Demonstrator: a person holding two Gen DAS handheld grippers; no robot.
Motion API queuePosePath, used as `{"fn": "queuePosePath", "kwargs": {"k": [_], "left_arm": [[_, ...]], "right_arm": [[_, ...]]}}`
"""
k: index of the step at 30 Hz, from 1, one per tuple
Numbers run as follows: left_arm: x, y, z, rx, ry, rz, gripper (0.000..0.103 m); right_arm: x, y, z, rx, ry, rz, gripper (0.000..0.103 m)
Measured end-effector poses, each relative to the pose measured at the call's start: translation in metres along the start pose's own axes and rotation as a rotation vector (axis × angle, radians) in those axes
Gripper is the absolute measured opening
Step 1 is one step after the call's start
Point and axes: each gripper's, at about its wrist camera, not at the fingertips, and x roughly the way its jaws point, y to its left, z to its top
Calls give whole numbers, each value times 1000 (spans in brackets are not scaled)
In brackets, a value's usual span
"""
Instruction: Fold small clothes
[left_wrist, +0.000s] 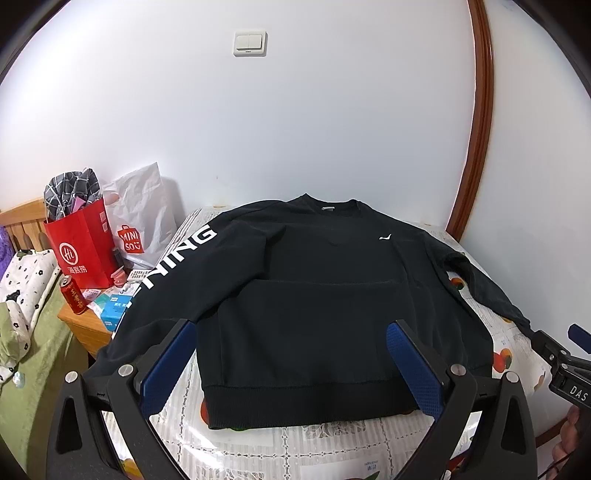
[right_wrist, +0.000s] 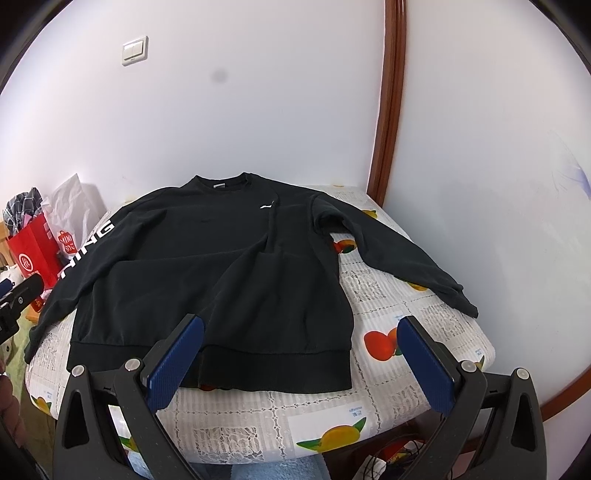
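Observation:
A black sweatshirt (left_wrist: 314, 295) lies flat, front up, on a table with a fruit-print cloth (left_wrist: 280, 439); it also shows in the right wrist view (right_wrist: 207, 273). Its left sleeve with white letters (left_wrist: 173, 258) hangs over the table's left edge. Its right sleeve (right_wrist: 399, 254) lies spread on the cloth. My left gripper (left_wrist: 291, 328) is open and empty, hovering above the hem. My right gripper (right_wrist: 301, 325) is open and empty near the hem's right corner. It also shows at the left wrist view's right edge (left_wrist: 561, 347).
A red paper bag (left_wrist: 83, 247), a white bag (left_wrist: 136, 218), a red can (left_wrist: 74, 295) and small boxes crowd a wooden stand left of the table. A white wall stands close behind. A brown door frame (right_wrist: 388, 110) rises at the right.

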Motion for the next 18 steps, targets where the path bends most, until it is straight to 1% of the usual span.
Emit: {"fn": "queuePosePath", "kwargs": {"k": [7, 9, 13, 15, 16, 18], "left_arm": [[17, 9, 2, 7, -1, -14, 103], [27, 17, 1, -15, 10, -24, 103], [55, 42, -6, -97, 49, -59, 103], [73, 56, -14, -115, 71, 3, 103], [80, 61, -17, -120, 85, 15, 103], [97, 77, -25, -160, 129, 14, 102]], "right_arm": [[12, 9, 7, -4, 9, 1, 103], [17, 13, 9, -7, 10, 7, 103], [36, 21, 8, -22, 15, 6, 103], [47, 27, 7, -40, 32, 5, 103], [57, 31, 6, -51, 49, 12, 103], [70, 36, 3, -58, 71, 19, 102]]}}
